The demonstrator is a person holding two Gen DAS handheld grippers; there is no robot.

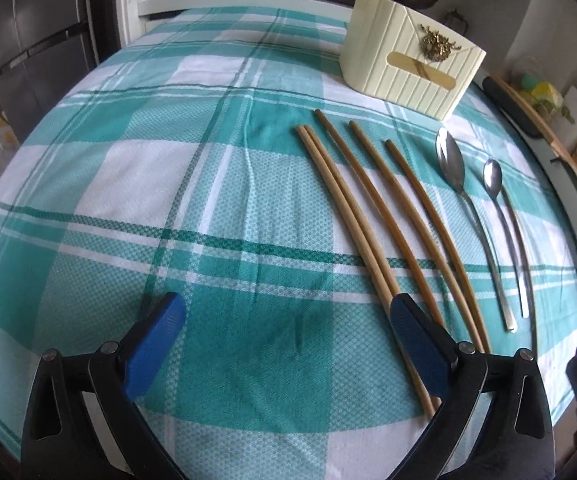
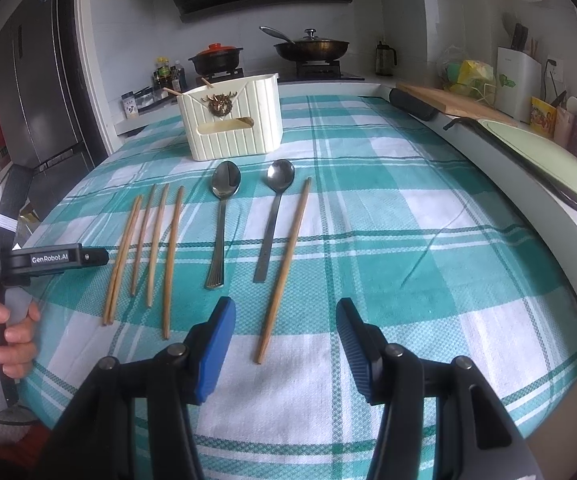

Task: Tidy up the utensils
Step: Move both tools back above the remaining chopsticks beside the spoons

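Several wooden chopsticks (image 2: 156, 248) lie side by side on the checked cloth, also in the left wrist view (image 1: 368, 216). One more chopstick (image 2: 284, 272) lies apart, right of two steel spoons (image 2: 220, 224) (image 2: 274, 216); the spoons also show in the left wrist view (image 1: 472, 220). A cream holder (image 2: 236, 124) with a chopstick inside stands behind them, also in the left wrist view (image 1: 408, 56). My left gripper (image 1: 288, 320) is open and empty, its right finger (image 1: 416, 344) over the chopsticks' near ends. My right gripper (image 2: 284, 320) is open and empty above the lone chopstick's near end.
The teal checked cloth (image 2: 408, 240) covers the table. The left gripper's body (image 2: 48, 260) shows at the left edge. A stove with a pot (image 2: 216, 60) and pan (image 2: 312, 48) stands behind. A cutting board (image 2: 448, 104) and sink area lie right. A fridge (image 2: 36, 80) stands left.
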